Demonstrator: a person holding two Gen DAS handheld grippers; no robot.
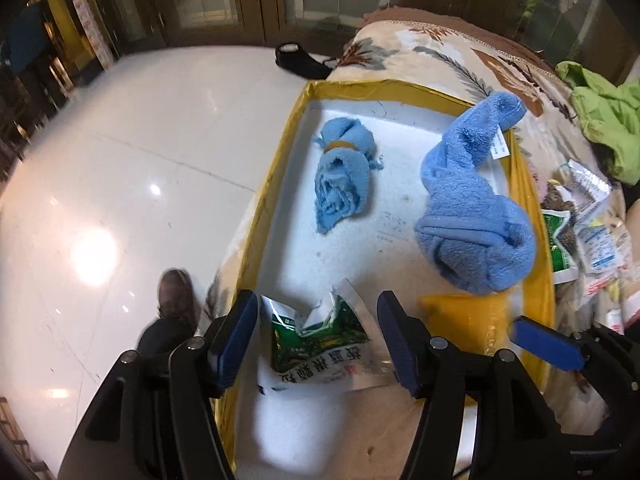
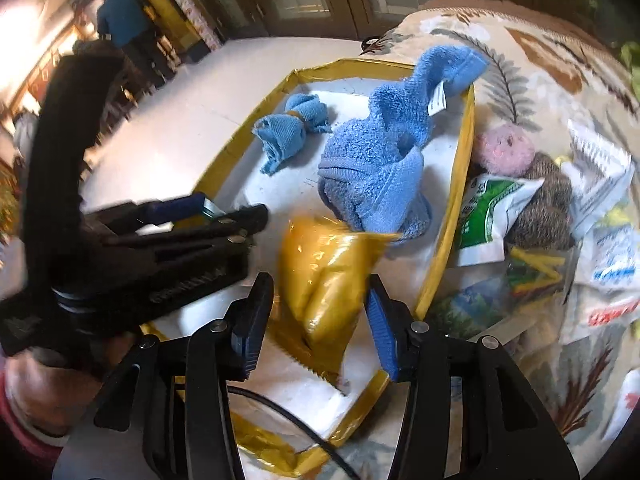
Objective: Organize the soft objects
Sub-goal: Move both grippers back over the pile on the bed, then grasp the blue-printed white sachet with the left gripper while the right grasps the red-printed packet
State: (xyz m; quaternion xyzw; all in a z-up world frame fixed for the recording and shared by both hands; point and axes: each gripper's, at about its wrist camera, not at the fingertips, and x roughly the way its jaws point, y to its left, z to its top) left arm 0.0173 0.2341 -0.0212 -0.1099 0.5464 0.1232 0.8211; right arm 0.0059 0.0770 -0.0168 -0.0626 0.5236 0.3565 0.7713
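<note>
A white tray with a yellow rim (image 1: pixel 276 152) (image 2: pixel 464 148) lies on a floral blanket. In it are a small tied blue cloth (image 1: pixel 340 172) (image 2: pixel 288 132) and a big knotted blue towel (image 1: pixel 468 208) (image 2: pixel 376 160). My left gripper (image 1: pixel 316 332) is open, its fingers either side of a torn green and white packet (image 1: pixel 320 344) at the tray's near end. My right gripper (image 2: pixel 320 308) is open around a yellow pouch (image 2: pixel 324 276) (image 1: pixel 468 316) that lies in the tray. The left gripper's body (image 2: pixel 160 240) shows at the left of the right wrist view.
Right of the tray, on the blanket (image 2: pixel 532 60), lie a pink plush (image 2: pixel 504 148), a brown knit thing (image 2: pixel 540 204), a green packet (image 2: pixel 488 208) and several sachets (image 1: pixel 596 236). A green garment (image 1: pixel 604 120) lies beyond. The glossy white floor (image 1: pixel 140 160) is at left, with a shoe (image 1: pixel 176 292).
</note>
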